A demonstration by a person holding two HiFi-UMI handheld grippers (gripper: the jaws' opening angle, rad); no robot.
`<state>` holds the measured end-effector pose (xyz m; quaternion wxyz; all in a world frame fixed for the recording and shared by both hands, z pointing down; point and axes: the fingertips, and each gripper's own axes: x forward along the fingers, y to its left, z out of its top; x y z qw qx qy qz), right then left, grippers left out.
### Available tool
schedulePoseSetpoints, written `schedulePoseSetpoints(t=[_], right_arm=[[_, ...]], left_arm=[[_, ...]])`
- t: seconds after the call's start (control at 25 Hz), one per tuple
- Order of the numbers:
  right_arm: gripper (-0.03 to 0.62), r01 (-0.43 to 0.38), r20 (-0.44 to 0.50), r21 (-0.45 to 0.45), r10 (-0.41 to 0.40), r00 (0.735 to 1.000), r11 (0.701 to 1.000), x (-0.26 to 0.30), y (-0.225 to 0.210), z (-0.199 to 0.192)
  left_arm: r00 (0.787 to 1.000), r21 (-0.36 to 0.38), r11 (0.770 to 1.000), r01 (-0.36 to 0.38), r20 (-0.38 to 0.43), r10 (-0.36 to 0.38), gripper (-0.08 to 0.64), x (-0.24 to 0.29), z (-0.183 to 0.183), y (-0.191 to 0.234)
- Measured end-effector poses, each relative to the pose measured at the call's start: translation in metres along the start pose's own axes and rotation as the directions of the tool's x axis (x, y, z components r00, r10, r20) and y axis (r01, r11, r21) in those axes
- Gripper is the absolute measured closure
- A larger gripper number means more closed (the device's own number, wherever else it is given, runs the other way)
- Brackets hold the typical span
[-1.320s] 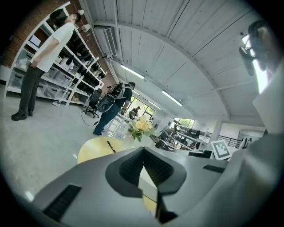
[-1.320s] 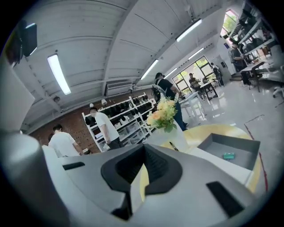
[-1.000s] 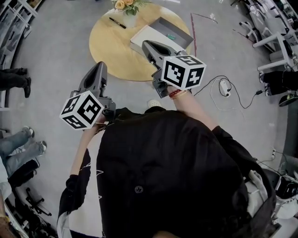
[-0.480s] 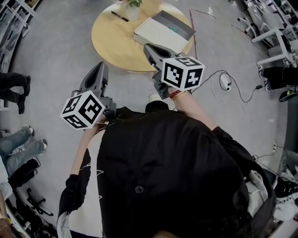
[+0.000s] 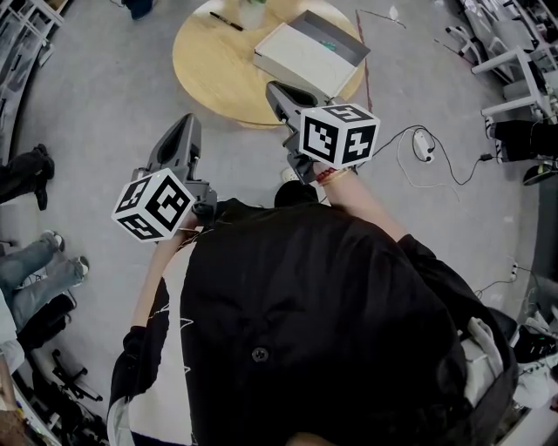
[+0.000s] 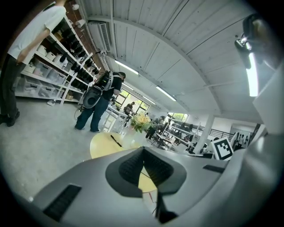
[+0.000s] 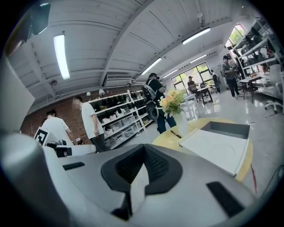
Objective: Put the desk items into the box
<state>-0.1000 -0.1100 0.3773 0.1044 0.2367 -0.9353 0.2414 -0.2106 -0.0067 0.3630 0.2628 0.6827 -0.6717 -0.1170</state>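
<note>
A round wooden table [image 5: 214,74] stands ahead of me on the grey floor. On it lie an open grey box [image 5: 327,42] with its white lid [image 5: 292,54] beside it, and a black pen [image 5: 225,21]. My left gripper [image 5: 184,123] hangs short of the table over the floor, shut and empty. My right gripper [image 5: 275,88] reaches the table's near edge below the box, also shut and empty. The right gripper view shows the box [image 7: 228,130], the lid [image 7: 217,148], the pen [image 7: 175,134] and a vase of flowers [image 7: 173,106]. The left gripper view shows the table [image 6: 104,144] and the pen [image 6: 116,141].
A cable and a small device [image 5: 423,159] lie on the floor to the right. Chairs and desks [image 5: 514,78] line the right side. People's feet [image 5: 35,170] stand at the left. Shelving [image 7: 115,122] and several people stand behind the table.
In the head view the table has slid toward the top of the frame and the vase has left it. Both grippers stay shut and have hardly moved.
</note>
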Motion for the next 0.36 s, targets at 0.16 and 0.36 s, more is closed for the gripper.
schedulePoseSetpoints(t=[0.16,0.36], right_arm=[[0.587,0.001,-0.008,0.003,-0.001,1.0,1.0,0.004,0.002,-0.005],[0.588,0.0,-0.015,-0.002,0.0,1.0,1.0,0.017,0.021,-0.011]], left_arm=[[1.0,-0.001,1.0,0.002,-0.008,-0.002,0.549,-0.001,-0.001,0.004],[1.0,-0.003,1.0,0.002,-0.01,-0.002,0.549,-0.014,0.005,0.022]])
